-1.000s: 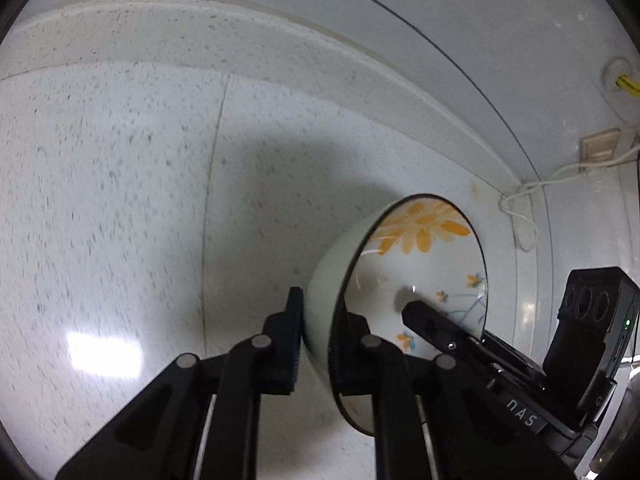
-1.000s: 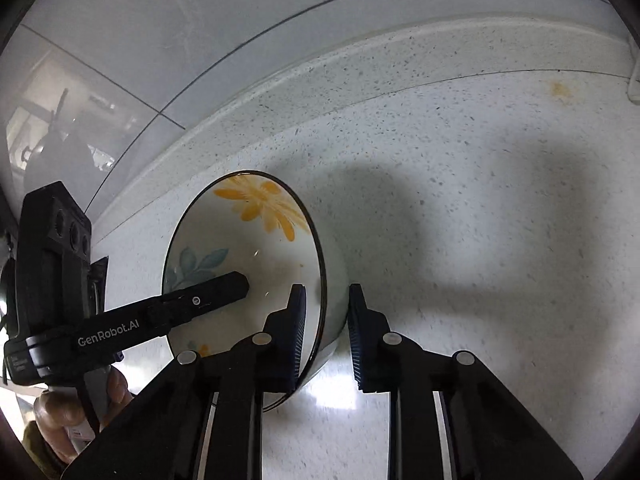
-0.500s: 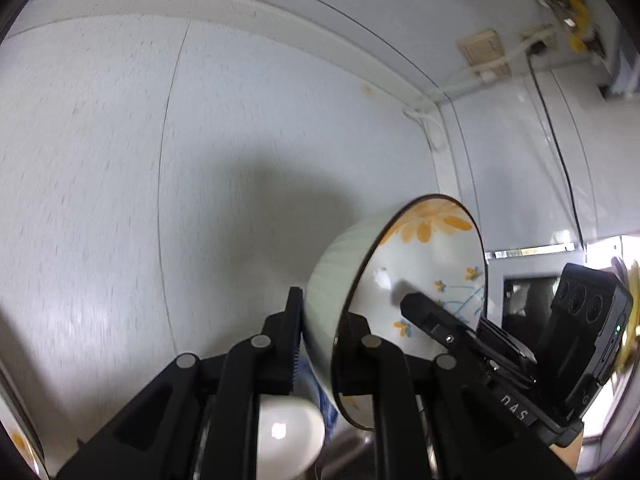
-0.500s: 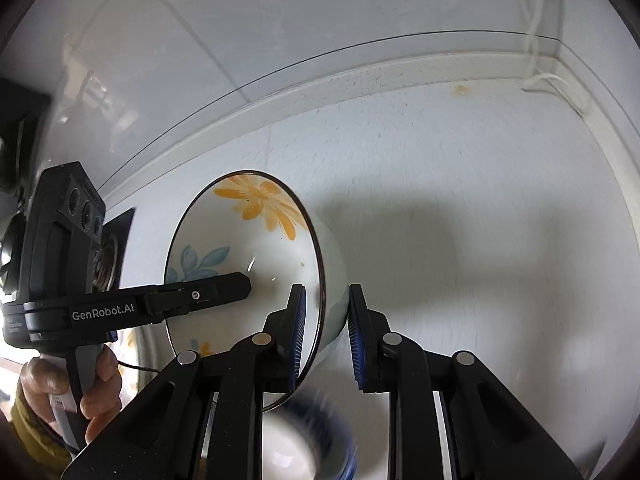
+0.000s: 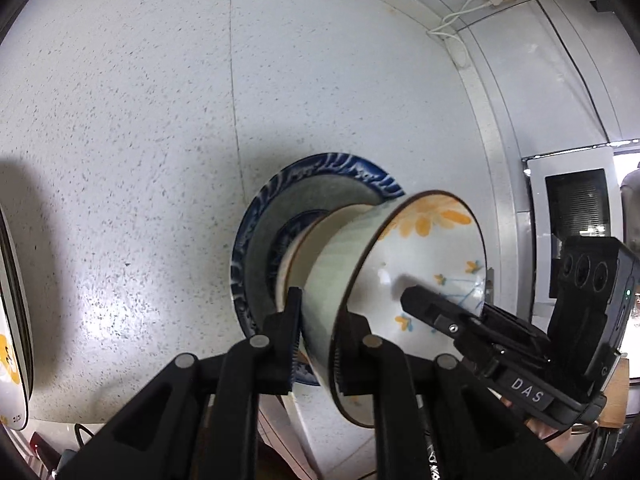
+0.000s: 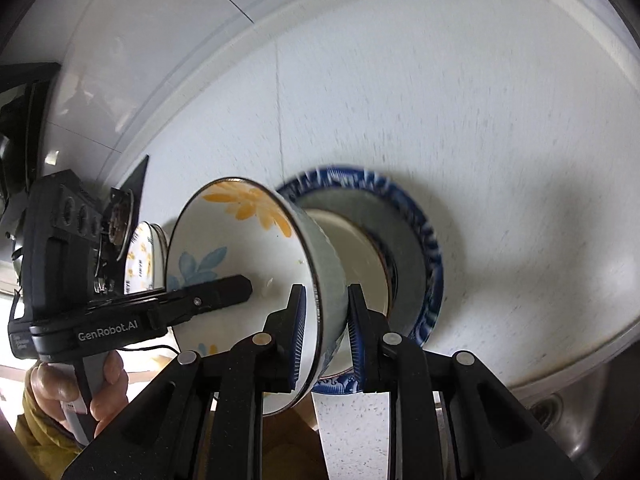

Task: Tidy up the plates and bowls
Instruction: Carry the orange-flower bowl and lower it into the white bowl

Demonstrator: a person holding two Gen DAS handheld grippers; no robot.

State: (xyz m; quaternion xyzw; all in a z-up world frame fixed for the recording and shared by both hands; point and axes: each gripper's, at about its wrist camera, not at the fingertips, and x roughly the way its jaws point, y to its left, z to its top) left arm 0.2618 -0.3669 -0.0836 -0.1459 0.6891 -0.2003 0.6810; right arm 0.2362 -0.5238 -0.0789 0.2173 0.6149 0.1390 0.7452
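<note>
A white bowl with orange flowers inside (image 5: 420,264) (image 6: 248,248) is held by both grippers on opposite sides of its rim. My left gripper (image 5: 318,340) is shut on the rim, and so is my right gripper (image 6: 326,328). The bowl hangs just above a blue-patterned plate (image 5: 260,224) (image 6: 424,240) that carries a smaller cream bowl (image 5: 304,240) (image 6: 356,248). Whether the held bowl touches the cream bowl I cannot tell.
The speckled white counter (image 5: 140,120) (image 6: 480,120) ends at a raised back edge. Another flowered dish (image 5: 10,340) (image 6: 142,256) stands at the left. Sockets and a white cable (image 5: 476,0) are on the wall. A sink (image 6: 580,420) lies at the lower right.
Both grippers have carried the flowered bowl along the counter and down over the blue plate with the cream bowl, which was barely in view before. Both grips stay shut.
</note>
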